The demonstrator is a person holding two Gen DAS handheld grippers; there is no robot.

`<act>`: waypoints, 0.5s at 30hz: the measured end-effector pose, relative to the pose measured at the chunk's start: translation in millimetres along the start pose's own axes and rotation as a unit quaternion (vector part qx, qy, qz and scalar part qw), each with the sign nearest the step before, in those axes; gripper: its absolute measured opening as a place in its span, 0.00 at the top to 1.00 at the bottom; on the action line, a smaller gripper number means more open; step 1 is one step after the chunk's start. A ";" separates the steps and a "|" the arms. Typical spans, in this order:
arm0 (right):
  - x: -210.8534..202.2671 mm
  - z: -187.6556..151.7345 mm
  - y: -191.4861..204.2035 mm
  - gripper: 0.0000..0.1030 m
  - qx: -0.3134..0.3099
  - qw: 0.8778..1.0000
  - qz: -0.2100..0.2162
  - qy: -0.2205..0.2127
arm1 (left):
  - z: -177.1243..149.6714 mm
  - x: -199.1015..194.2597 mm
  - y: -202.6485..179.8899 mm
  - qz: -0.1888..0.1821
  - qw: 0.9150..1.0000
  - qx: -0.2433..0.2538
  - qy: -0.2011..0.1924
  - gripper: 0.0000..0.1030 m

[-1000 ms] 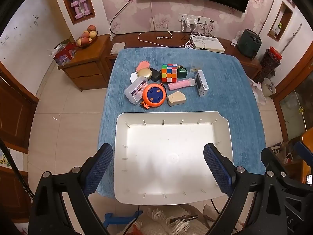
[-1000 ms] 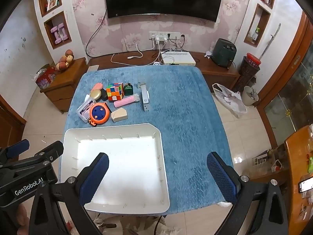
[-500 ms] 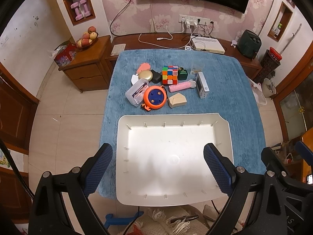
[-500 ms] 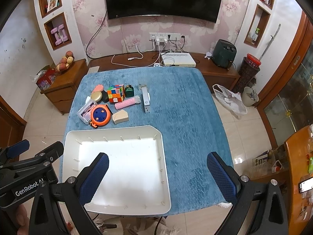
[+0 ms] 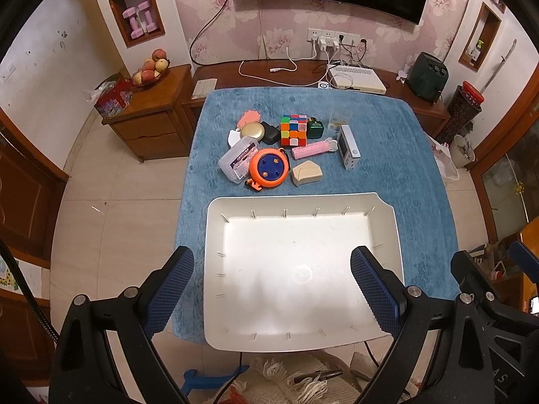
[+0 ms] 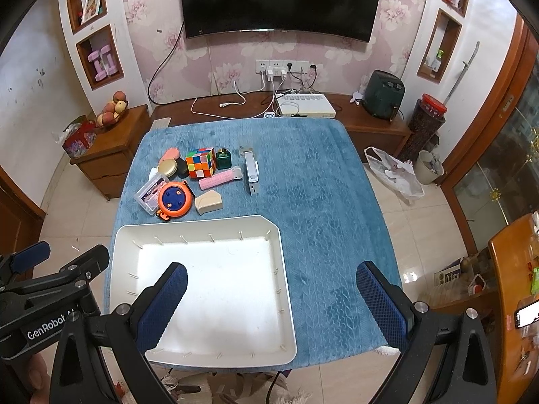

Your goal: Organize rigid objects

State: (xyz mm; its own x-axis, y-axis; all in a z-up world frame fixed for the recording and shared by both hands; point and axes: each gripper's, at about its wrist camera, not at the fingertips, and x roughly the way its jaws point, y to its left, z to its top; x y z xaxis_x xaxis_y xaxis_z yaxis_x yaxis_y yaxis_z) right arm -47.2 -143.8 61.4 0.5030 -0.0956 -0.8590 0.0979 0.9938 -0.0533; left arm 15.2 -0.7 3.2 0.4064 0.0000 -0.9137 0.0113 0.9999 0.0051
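An empty white tray (image 5: 215, 269) (image 6: 286, 303) lies at the near edge of a blue-covered table (image 5: 387, 155) (image 6: 320, 202). Beyond it sits a cluster of small objects: an orange round reel (image 5: 269, 168) (image 6: 174, 199), a clear plastic box (image 5: 235, 161), a beige wedge block (image 5: 306, 174) (image 6: 209, 202), a colour cube (image 5: 293, 130) (image 6: 201, 162), a pink bar (image 5: 311, 149), a green bottle (image 5: 315, 128), a grey-white device (image 5: 348, 142) (image 6: 251, 172) and a gold round tin (image 5: 252, 130). My left gripper (image 5: 273, 289) is open, high above the tray. My right gripper (image 6: 271, 303) is open, above the tray's right side.
A wooden TV bench (image 6: 370, 124) with cables and a white box stands behind the table. A wooden cabinet (image 5: 148, 118) with a fruit bowl is at the left. A black pot (image 6: 424, 124), a bin and a plastic bag stand on the floor at the right.
Both views have slid slightly, so the table and tray sit a little lower in frame. Both grippers stay open and empty. No object has moved.
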 end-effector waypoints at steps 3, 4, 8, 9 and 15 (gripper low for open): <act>-0.2 -0.4 -0.2 0.02 -0.001 1.000 -0.001 -0.001 | 0.4 -0.1 -0.1 0.000 1.000 0.000 0.000 0.08; -1.7 -0.9 0.0 0.02 0.000 1.000 -0.001 -0.001 | -0.1 -0.2 -0.1 0.000 1.000 0.000 -0.001 0.08; -2.2 -2.0 0.2 0.02 0.000 1.000 -0.001 -0.004 | 1.8 -9.8 7.2 0.000 1.000 0.002 -0.004 0.08; -3.7 -2.3 1.4 0.02 0.001 1.000 -0.001 -0.005 | 2.9 -11.3 8.1 -0.001 1.000 0.002 -0.005 0.08; -7.5 -1.5 4.0 0.02 0.003 1.000 -0.001 -0.008 | 4.8 -18.3 11.6 -0.001 1.000 0.004 -0.010 0.08</act>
State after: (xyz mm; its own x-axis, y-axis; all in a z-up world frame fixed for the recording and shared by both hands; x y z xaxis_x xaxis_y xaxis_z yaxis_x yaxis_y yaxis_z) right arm -51.9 -139.0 66.9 0.5166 -0.0994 -0.8504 0.1044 0.9931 -0.0527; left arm 12.3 10.8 22.0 0.4251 -0.0023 -0.9051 0.0195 0.9998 0.0067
